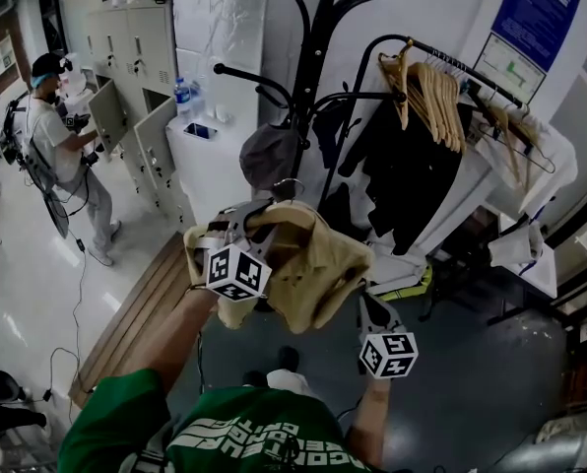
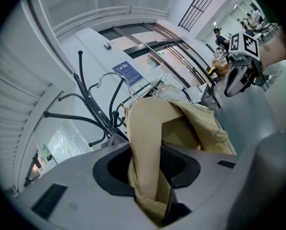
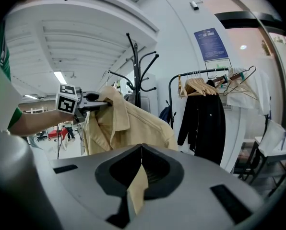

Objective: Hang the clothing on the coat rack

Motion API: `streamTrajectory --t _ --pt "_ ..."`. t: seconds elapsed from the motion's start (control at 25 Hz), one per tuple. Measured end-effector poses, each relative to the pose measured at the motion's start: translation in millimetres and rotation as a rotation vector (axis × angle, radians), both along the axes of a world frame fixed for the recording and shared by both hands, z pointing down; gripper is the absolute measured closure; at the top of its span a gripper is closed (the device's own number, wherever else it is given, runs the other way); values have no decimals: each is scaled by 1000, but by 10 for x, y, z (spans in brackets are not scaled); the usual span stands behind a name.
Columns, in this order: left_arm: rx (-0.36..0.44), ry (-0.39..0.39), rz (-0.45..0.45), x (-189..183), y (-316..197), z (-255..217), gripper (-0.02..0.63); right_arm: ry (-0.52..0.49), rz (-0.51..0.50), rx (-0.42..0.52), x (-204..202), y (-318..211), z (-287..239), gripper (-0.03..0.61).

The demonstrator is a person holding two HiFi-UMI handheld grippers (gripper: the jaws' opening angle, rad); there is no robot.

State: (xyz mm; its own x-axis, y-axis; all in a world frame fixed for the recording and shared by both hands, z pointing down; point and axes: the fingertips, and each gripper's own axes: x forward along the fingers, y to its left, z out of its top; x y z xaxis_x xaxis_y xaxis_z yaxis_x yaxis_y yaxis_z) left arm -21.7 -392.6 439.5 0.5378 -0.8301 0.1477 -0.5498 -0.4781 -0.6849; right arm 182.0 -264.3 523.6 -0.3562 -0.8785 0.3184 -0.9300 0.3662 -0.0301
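A tan shirt [image 1: 308, 259] on a wire hanger hangs between my two grippers, just below the black coat rack [image 1: 313, 57]. The left gripper [image 1: 236, 235] is shut on the shirt's collar end, and tan cloth [image 2: 148, 143] fills its closed jaws. The hanger's wire hook [image 2: 112, 78] sticks up beside the rack's arms [image 2: 92, 109]. Lower right, the right gripper [image 1: 369, 308] is shut on a strip of the shirt's hem [image 3: 138, 186]. In the right gripper view the shirt [image 3: 128, 123] spreads toward the left gripper [image 3: 73, 102] in front of the rack [image 3: 136, 66]. A grey cap [image 1: 269, 154] hangs on the rack.
A garment rail [image 1: 451, 62] with wooden hangers and a black jacket [image 1: 412, 175] stands right of the rack. A white cabinet [image 1: 200, 151] with a bottle and grey lockers [image 1: 136, 67] are at the left. A person [image 1: 62, 146] stands far left. A wooden board [image 1: 141, 304] lies on the floor.
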Motion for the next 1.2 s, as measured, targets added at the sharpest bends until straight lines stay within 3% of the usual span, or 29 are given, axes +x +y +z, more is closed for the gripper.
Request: streamTrajectory --t 0.56,1.2 --pt "-5 21 -1 201 -432 -265 479 -25 -19 33 150 -368 -142 569" --pt "-39 36 -47 340 -1008 -192 479 -22 -44 19 452 -861 -129 569"
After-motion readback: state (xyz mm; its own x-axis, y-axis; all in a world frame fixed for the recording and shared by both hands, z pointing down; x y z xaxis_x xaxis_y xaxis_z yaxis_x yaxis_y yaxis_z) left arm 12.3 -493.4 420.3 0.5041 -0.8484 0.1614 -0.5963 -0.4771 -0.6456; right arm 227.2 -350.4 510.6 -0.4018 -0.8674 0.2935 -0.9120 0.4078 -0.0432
